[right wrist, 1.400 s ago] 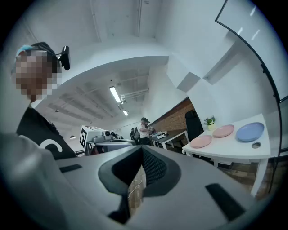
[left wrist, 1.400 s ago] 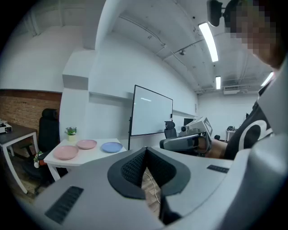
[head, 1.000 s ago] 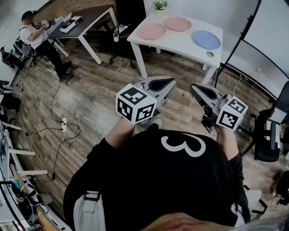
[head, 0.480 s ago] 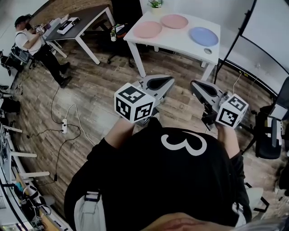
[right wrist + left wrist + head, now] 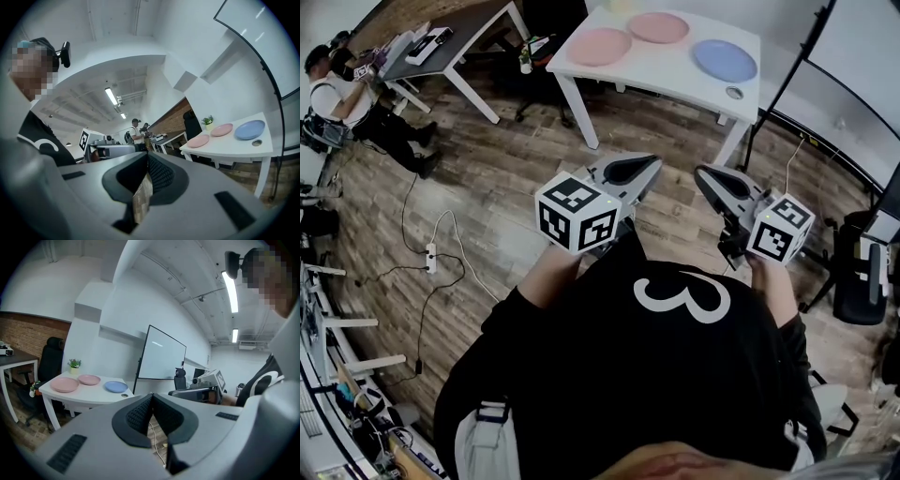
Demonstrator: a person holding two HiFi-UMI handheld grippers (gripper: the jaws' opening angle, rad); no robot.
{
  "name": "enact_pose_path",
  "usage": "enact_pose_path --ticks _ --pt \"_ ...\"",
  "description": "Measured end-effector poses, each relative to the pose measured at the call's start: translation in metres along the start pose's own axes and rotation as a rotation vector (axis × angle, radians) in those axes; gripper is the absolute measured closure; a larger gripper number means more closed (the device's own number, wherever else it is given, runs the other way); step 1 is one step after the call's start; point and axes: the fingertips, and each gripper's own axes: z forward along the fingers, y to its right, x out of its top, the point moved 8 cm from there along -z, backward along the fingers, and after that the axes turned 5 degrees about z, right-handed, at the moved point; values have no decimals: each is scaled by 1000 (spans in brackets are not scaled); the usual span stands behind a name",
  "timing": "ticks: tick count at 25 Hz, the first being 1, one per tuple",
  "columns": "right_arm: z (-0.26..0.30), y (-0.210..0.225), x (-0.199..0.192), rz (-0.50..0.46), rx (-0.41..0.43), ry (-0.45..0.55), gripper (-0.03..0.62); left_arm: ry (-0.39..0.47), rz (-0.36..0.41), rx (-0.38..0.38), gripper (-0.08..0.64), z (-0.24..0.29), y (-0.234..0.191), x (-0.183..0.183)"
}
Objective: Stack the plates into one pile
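Three plates lie apart on a white table (image 5: 670,80) well ahead of me: a large pink plate (image 5: 600,46) at the left, a smaller pink plate (image 5: 658,27) behind it, and a blue plate (image 5: 724,59) at the right. The left gripper view shows them too: large pink plate (image 5: 64,384), small pink plate (image 5: 89,379), blue plate (image 5: 116,386). My left gripper (image 5: 654,165) and right gripper (image 5: 701,180) are held at chest height, far short of the table. Both are shut with nothing between the jaws.
A small round disc (image 5: 734,93) sits near the table's right corner. A whiteboard stand (image 5: 797,84) rises right of the table. A dark desk (image 5: 441,52) and a standing person (image 5: 347,94) are far left. A power strip (image 5: 431,258) and cables lie on the wood floor. An office chair (image 5: 862,281) stands at the right.
The table and plates have slid up and slightly left in the head view as I shift. Both grippers keep the same pose and stay shut.
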Motion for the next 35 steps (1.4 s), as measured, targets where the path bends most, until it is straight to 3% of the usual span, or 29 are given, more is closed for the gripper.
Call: enact_pose_path --ticks 9,13,19,28,35 --pt "46 31 7 -14 33 -38 568 1 -66 54 543 5 -53 -7" --pt "74 54 20 5 56 -16 566 -5 -76 71 543 15 -95 3" --pt "119 99 39 56 25 -8 566 -40 -108 81 543 40 -165 16" --pt "215 167 90 93 -6 -16 566 -63 -117 53 543 87 -286 46" --pt "279 221 119 105 -41 -30 566 -81 -108 -11 543 119 -370 58"
